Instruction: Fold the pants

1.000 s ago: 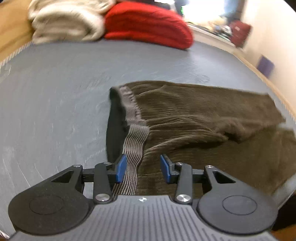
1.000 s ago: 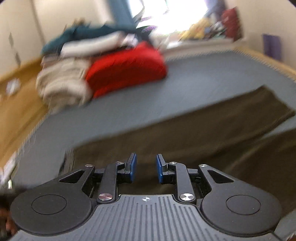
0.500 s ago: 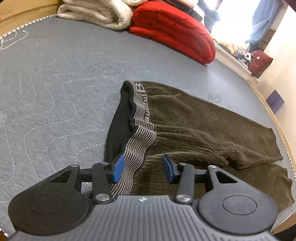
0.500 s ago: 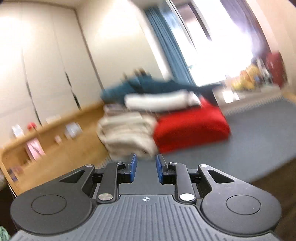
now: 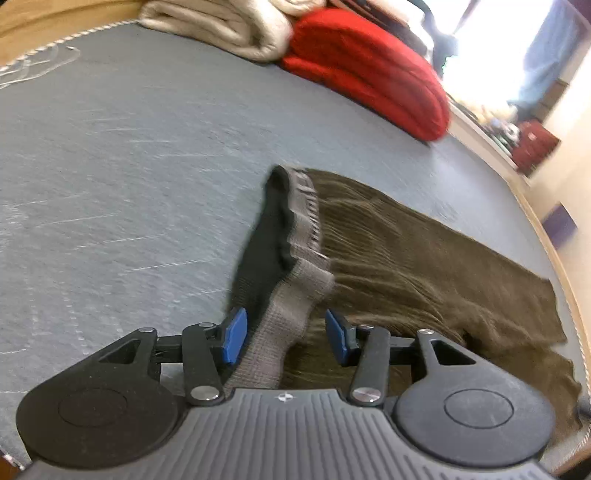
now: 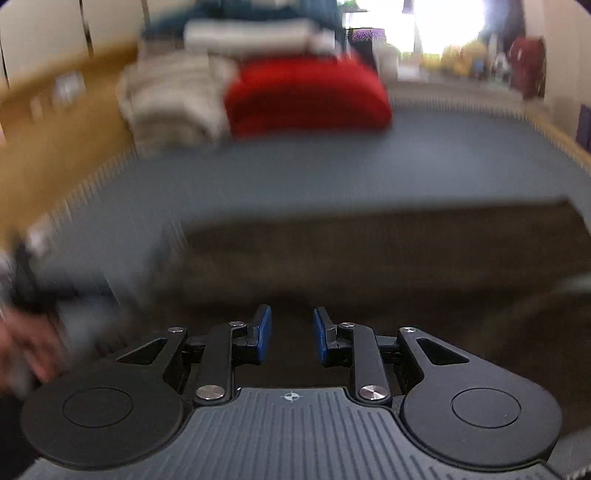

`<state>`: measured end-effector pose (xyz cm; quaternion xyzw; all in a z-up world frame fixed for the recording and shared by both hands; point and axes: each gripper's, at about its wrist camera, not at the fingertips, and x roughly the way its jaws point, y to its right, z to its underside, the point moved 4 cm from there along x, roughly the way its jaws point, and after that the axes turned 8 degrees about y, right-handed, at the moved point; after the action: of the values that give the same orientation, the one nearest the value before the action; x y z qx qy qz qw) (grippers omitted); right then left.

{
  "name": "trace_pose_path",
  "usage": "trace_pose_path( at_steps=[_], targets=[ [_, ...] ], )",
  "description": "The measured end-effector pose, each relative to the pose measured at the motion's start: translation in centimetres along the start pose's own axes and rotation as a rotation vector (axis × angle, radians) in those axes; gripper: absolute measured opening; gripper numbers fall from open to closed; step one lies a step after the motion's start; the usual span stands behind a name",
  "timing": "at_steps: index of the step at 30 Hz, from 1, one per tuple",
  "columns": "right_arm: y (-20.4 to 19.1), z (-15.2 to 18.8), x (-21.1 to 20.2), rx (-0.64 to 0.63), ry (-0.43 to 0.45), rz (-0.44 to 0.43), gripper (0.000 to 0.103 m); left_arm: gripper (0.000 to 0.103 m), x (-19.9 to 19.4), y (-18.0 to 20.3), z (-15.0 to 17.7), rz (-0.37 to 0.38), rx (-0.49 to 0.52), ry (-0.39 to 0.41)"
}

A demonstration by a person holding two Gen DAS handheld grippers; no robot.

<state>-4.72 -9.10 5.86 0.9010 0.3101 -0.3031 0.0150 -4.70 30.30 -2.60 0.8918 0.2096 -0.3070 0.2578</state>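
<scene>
Brown corduroy pants lie spread on the grey mattress, legs running to the right. Their grey striped waistband with black lining is at the left end. My left gripper hangs low over that waistband; its jaws are opening, the band lies between the blue pads and neither pad presses on it. In the blurred right wrist view the pants fill the middle. My right gripper hovers over them, its pads a narrow gap apart with nothing between them.
A folded red blanket and cream blankets are stacked at the far end of the mattress. The mattress edge runs close to the pant legs on the right. A person's hand shows blurred at the left of the right wrist view.
The left jaws have widened over the waistband and that view has rolled. The right wrist view swung up to the room, then came back down over the pants.
</scene>
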Motion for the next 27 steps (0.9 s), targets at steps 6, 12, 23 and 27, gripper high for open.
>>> trace_pose_path(
  at_steps=[6, 12, 23, 27],
  targets=[
    [-2.8, 5.7, 6.0, -0.152, -0.197, -0.046, 0.029, 0.061, 1.2, -0.5, 0.3, -0.031, -0.036, -0.071],
    [-5.7, 9.4, 7.2, -0.431, -0.273, -0.094, 0.043, 0.061, 2.3, -0.7, 0.9, -0.084, -0.036, -0.133],
    [-6.8, 9.5, 7.0, -0.517, -0.29, -0.133, 0.021, 0.015, 1.6, -1.2, 0.8, -0.098, -0.047, -0.116],
    [-6.9, 9.1, 6.6, -0.528, -0.259, -0.137, 0.006, 0.009, -1.4, -0.7, 0.5, -0.089, -0.031, 0.024]
  ],
)
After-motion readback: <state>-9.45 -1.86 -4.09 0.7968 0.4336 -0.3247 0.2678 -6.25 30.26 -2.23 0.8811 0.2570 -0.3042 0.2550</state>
